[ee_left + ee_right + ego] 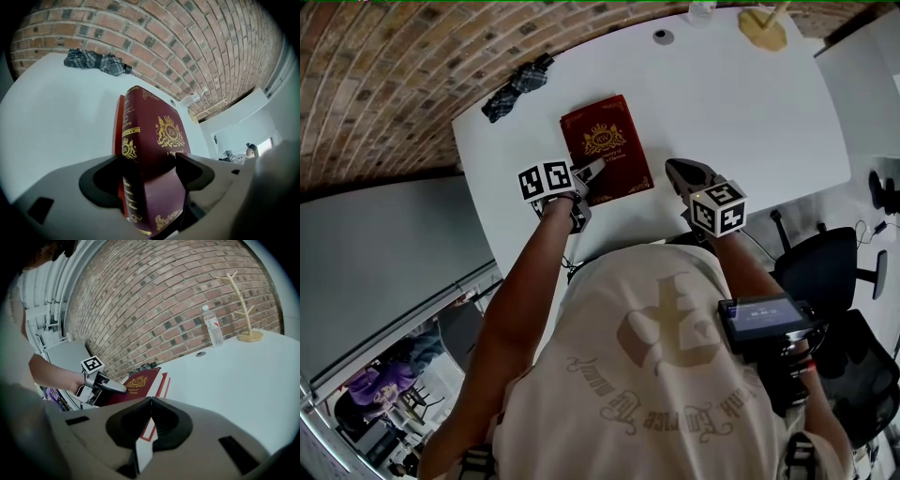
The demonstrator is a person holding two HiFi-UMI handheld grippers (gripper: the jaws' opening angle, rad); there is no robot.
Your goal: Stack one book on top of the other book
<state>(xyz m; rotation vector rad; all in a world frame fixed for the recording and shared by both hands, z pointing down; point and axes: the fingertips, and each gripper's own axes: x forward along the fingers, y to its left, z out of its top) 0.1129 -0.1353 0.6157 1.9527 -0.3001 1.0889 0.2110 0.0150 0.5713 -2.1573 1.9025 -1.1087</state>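
A maroon book [605, 150] with gold print lies on top of a second, red-edged book [162, 380] on the white table [750, 112]. My left gripper [586, 187] is at the stack's near left corner. In the left gripper view the maroon book [159, 136] stands between the wide-apart jaws, with a gap at the spine side, and the lower book [119, 126] shows as a red strip behind it. My right gripper [677, 171] hovers to the right of the books, its jaws closed together with nothing between them [151, 401].
A folded grey checked umbrella [517, 87] lies at the table's far left by the brick wall. A water bottle [213, 326] and a wooden branch stand [241, 305] are at the far right. A cable hole [663, 37] is behind the books. An office chair [825, 267] is at the right.
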